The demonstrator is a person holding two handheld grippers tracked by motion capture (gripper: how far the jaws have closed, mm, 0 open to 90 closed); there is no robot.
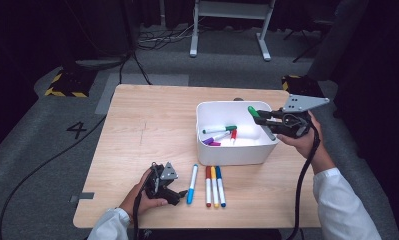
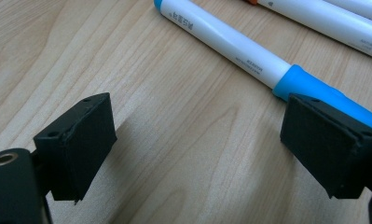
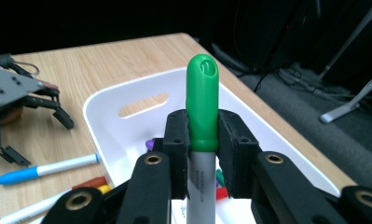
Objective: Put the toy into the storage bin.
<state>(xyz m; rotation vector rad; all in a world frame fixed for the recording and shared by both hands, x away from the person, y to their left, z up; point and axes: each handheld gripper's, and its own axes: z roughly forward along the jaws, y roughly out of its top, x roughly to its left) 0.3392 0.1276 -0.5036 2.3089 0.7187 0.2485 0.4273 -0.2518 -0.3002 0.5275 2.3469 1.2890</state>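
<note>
Right tongs level over bin

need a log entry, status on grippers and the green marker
Right gripper shut on green marker, over white bin. Left gripper open beside light-blue marker. Nothing in the way.

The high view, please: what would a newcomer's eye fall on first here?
The white bin stands out at the table's right, with the right gripper over its rim, shut on a green-capped marker. Near the front edge lie four more markers; the light-blue one rests just beside the open left gripper.
</note>
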